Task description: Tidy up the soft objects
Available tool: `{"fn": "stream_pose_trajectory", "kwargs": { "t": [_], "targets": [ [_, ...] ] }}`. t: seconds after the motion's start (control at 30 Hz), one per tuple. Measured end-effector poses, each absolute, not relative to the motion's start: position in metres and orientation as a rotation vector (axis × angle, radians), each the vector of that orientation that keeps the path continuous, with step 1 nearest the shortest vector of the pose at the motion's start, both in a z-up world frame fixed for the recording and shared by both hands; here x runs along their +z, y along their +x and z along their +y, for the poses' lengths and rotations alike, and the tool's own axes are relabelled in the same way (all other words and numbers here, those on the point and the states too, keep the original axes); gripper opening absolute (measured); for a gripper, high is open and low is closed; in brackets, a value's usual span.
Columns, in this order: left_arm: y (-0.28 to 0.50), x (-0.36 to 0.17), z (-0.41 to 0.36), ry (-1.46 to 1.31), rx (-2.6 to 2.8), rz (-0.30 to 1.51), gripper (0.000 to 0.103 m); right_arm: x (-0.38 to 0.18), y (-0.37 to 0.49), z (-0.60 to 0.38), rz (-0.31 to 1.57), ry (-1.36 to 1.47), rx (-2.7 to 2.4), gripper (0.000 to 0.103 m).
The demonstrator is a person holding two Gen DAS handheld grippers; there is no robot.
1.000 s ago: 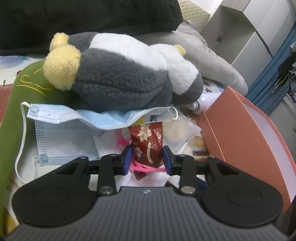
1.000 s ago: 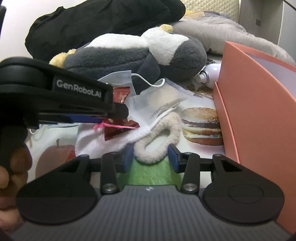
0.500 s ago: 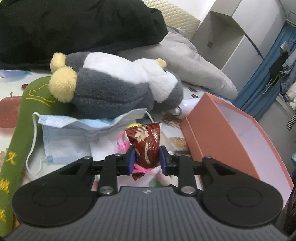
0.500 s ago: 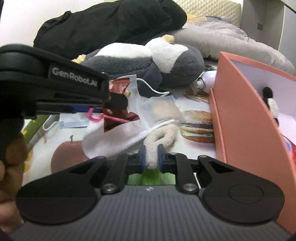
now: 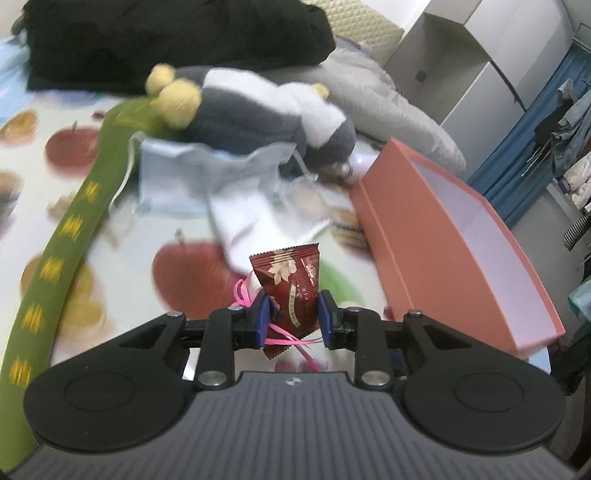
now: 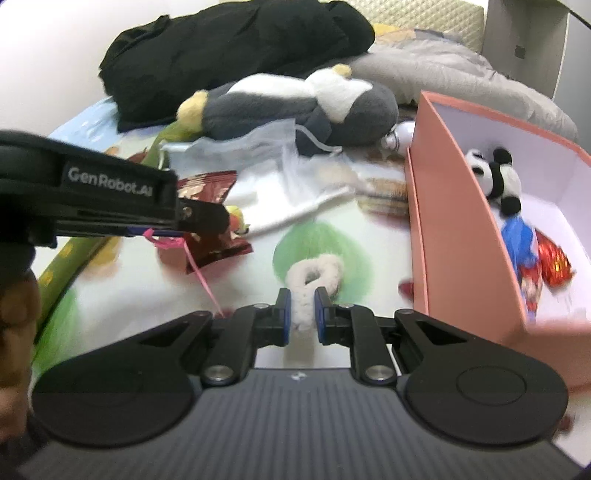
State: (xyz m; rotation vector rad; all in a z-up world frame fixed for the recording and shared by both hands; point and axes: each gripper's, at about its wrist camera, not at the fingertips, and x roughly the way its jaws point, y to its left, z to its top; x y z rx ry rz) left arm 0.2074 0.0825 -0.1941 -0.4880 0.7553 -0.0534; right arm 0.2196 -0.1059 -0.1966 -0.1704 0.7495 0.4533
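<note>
Dark-red foil snack packet (image 5: 291, 291), upright with its long axis vertical and pink ribbon (image 5: 280, 338) trailing below, is clamped by the left gripper (image 5: 290, 314) fingers above the fruit-print bed sheet (image 5: 122, 251). Right gripper (image 6: 303, 314) fingers pinch a fluffy white scrunchie (image 6: 314, 275), its loop pointing forward. Orange box (image 6: 447, 236) stands just right, holding a panda plush (image 6: 495, 177); penguin plush (image 6: 295, 107) and face mask (image 5: 173, 177) lie beyond

Setting: a home bedroom. Evidence: bed with fruit-print sheet (image 5: 110, 236), quilted headboard (image 5: 373, 33), grey pillow (image 5: 399, 110), black garment heap (image 6: 236, 55), grey-white plush toy (image 6: 295, 103), white wardrobe units (image 5: 461, 66), clothes hanging by blue curtain (image 5: 524, 147).
</note>
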Motion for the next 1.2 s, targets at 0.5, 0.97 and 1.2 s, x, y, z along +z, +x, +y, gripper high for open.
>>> {"fn": "stream_pose_trajectory", "kwargs": {
  "t": [0.5, 0.97, 1.2],
  "targets": [
    [0.172, -0.206, 0.063, -0.400, -0.159, 0.817, 0.061, -0.210, 0.181, -0.131, 0.836, -0.124, 0.420, 0.053],
    [0.194, -0.219, 0.100, -0.442, -0.077, 0.809, 0.047, -0.228, 0.202, -0.132, 0.794, -0.116, 0.439, 0.052],
    [0.204, -0.229, 0.090, -0.440, -0.133, 0.835, 0.046, -0.227, 0.203, -0.132, 0.792, -0.129, 0.462, 0.026]
  ]
}}
